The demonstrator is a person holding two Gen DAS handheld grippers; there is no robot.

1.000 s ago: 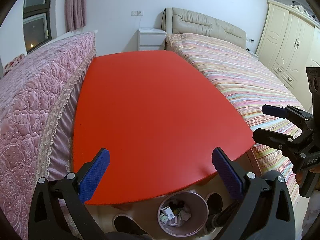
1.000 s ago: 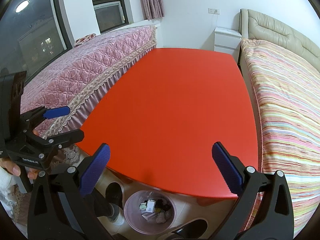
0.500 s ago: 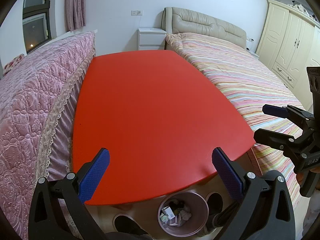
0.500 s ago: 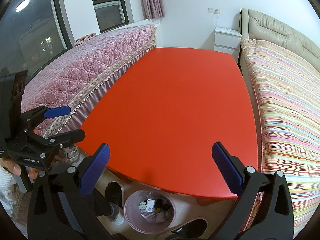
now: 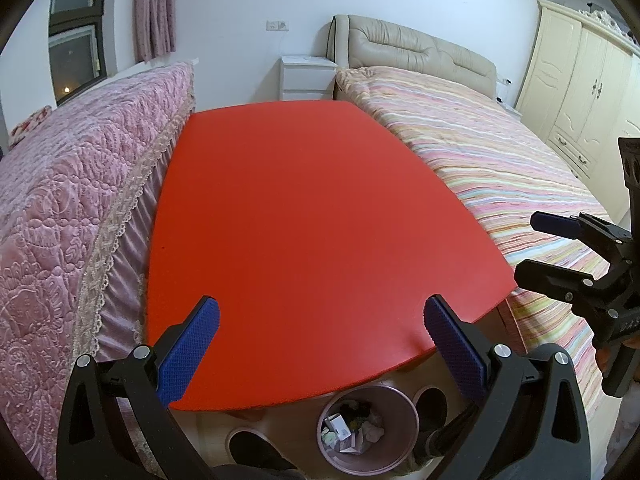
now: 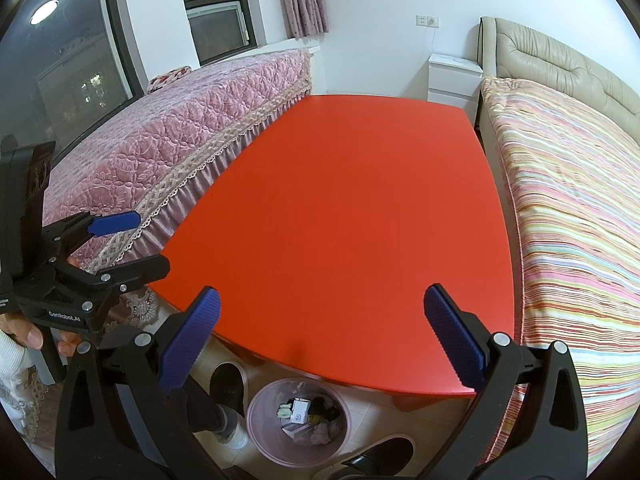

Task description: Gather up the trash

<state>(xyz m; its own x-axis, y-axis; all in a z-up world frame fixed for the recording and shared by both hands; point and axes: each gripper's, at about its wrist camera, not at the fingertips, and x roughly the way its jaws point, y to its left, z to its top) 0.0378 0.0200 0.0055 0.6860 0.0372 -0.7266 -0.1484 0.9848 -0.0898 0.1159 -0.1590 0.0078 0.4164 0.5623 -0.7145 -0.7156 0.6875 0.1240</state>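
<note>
While both grippers gape empty, the trash bin sits below their fingertips.

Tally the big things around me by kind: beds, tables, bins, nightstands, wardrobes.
Beds: 2, the pink quilted bed and the striped bed.
Tables: 1, the red table.
Bins: 1, the pink trash bin, with trash already inside.
Nightstands: 1, the white nightstand.
Wardrobes: 1, the cream wardrobe.
Total: 6.
</note>
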